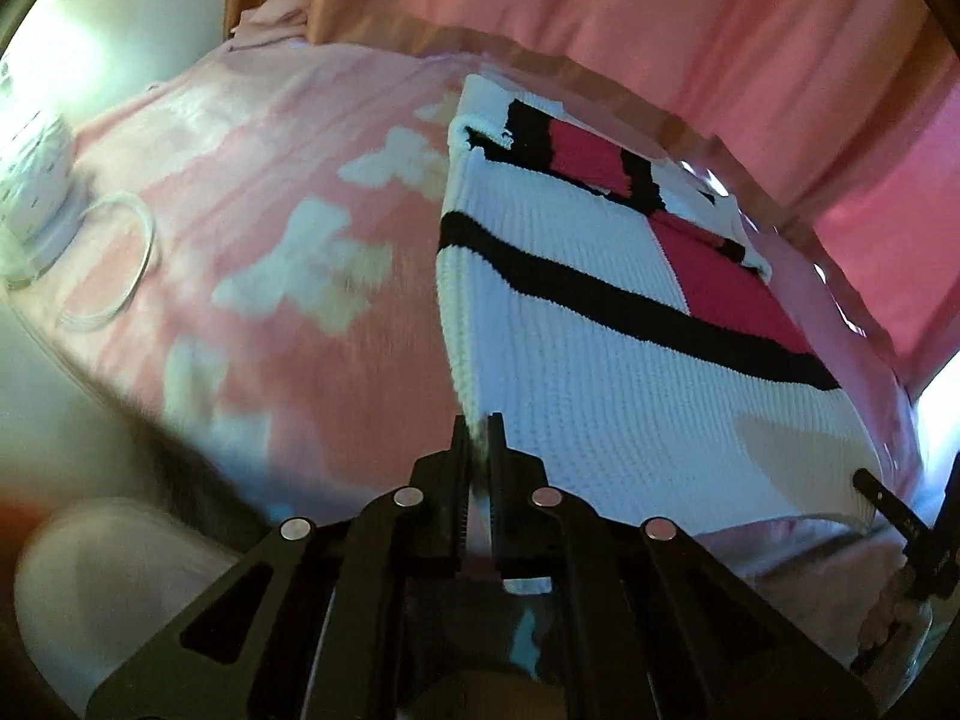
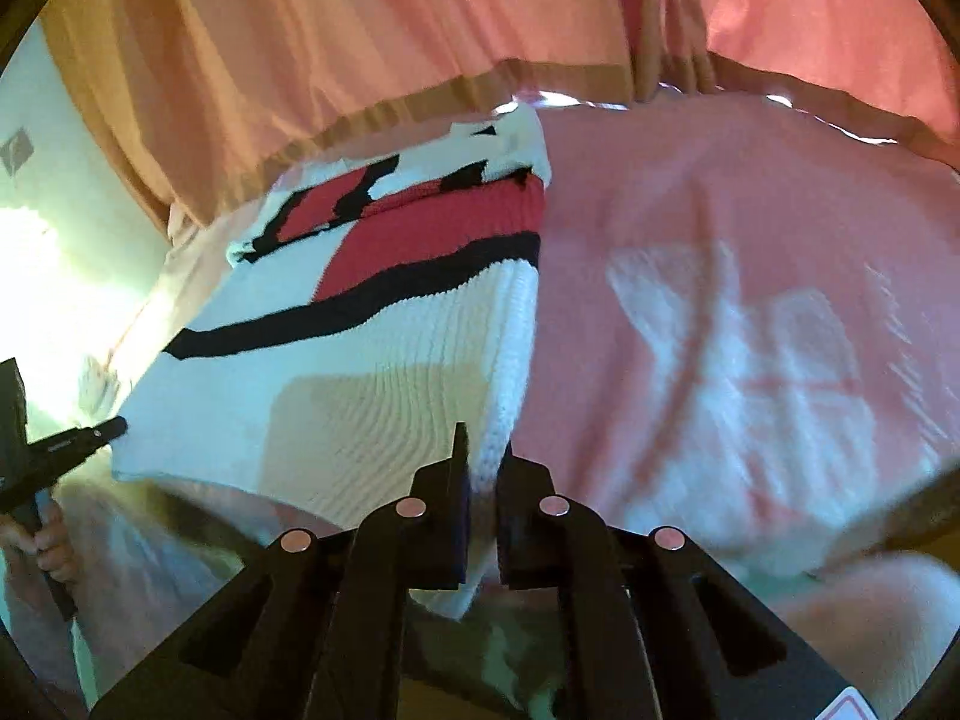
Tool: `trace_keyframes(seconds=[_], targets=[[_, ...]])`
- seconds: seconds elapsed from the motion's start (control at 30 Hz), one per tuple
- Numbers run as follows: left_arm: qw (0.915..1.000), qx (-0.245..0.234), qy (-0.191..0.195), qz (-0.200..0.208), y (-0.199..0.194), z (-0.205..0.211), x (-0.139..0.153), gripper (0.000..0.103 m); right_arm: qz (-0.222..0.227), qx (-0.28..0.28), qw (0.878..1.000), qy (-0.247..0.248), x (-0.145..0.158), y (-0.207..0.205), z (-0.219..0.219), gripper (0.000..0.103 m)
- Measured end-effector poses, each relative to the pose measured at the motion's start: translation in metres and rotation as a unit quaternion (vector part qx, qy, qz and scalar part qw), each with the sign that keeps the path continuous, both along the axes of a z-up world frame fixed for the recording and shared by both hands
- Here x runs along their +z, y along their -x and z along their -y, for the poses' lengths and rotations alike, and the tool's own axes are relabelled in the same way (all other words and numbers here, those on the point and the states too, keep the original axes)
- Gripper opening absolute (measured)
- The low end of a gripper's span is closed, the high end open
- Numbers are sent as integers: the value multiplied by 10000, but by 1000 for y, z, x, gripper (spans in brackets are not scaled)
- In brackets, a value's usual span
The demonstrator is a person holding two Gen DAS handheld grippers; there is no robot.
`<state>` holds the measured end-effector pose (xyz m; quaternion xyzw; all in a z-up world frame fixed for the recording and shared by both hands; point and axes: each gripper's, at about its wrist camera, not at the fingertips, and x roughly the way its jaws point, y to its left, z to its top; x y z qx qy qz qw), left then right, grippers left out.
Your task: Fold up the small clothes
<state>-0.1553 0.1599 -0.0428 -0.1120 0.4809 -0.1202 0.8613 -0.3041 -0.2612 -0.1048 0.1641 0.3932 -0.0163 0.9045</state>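
A white knitted sweater (image 1: 600, 372) with black stripes and red blocks lies spread on a pink bed cover with white shapes (image 1: 252, 228). My left gripper (image 1: 479, 438) is shut on the sweater's near left corner. In the right wrist view the sweater (image 2: 360, 360) stretches away to the left, and my right gripper (image 2: 483, 462) is shut on its near right corner. The near hem hangs lifted between the two grippers. The right gripper's tip (image 1: 882, 498) shows in the left view, and the left gripper (image 2: 72, 438) shows in the right view.
Pink and orange curtains (image 1: 660, 30) hang along the far side of the bed. A white round object with a coiled white cable (image 1: 114, 264) lies on the cover at the left. The bed cover (image 2: 750, 330) stretches to the right of the sweater.
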Motion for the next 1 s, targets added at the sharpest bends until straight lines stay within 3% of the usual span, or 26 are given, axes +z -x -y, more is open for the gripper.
trace_keyframes(seconds=[0.13,0.23,0.33,0.4,0.47,0.53,0.63,0.83,1.0], targets=[[9993,-172,141,-288,59,-3,-9,4,-389,40,9992,-24,-9,51,-4,6],[9994,-283,144,-165,93,-2,0,4,-549,96,9984,51,-5,82,-12,6],[9990,-352,237,120,110,-1,29,4,-391,143,9991,-39,16,98,-13,6],[9980,-374,196,465,101,3,57,4,-11,187,9998,-15,45,92,-8,6],[9959,-408,149,789,81,11,77,4,409,208,9989,44,71,73,3,6],[9931,-315,-5,1134,36,23,97,4,714,169,9973,47,90,38,22,6],[9909,-31,-336,1305,-46,49,101,4,739,13,9970,-220,98,-35,54,6],[9911,486,-1032,679,-192,96,45,4,-44,-337,9971,-679,63,-193,84,6],[9888,723,-1264,335,-252,107,-2,4,-592,-459,9954,-595,21,-271,88,6]])
